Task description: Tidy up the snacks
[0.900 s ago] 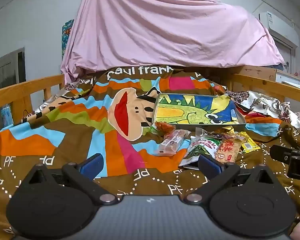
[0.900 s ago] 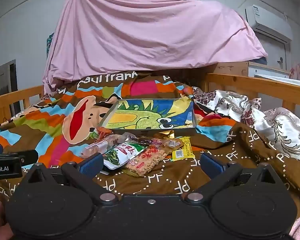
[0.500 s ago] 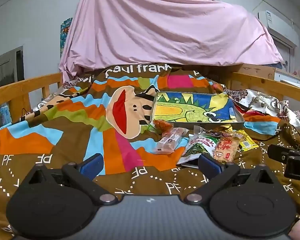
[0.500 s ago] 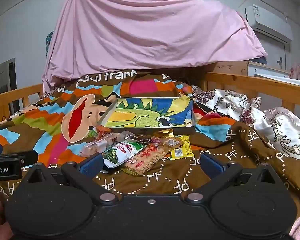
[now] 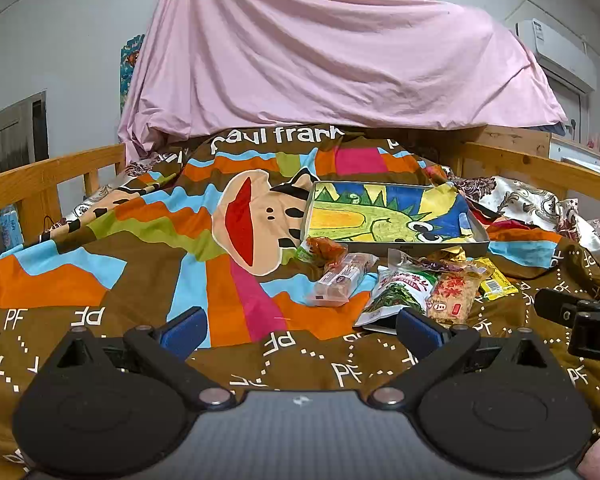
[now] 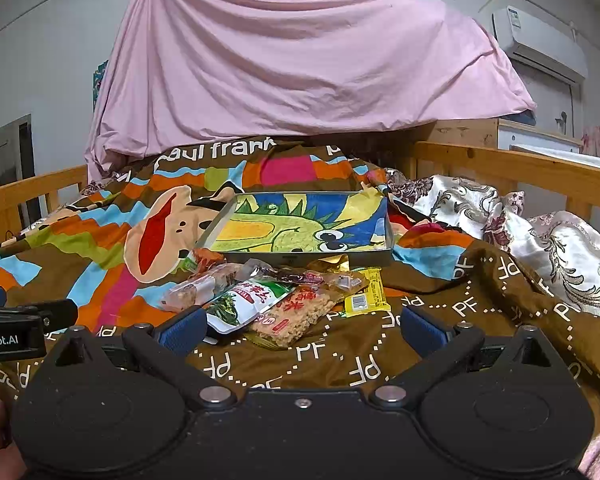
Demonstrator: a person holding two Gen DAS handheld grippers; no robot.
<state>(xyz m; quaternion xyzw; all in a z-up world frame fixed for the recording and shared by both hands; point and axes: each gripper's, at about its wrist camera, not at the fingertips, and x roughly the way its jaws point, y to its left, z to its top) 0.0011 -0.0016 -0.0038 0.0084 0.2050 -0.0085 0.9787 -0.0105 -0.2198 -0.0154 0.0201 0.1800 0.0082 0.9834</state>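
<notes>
Both tools released: left tool (image 5: 298, 328) and right tool (image 6: 302, 324) hover short of snack packets (image 6: 268, 300), heaped before tray (image 6: 312, 257).

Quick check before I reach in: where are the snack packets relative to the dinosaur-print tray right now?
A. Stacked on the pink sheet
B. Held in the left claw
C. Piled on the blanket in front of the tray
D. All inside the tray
C: the snack packets lie heaped on the blanket just in front of the dinosaur-print tray, which holds none.
</notes>
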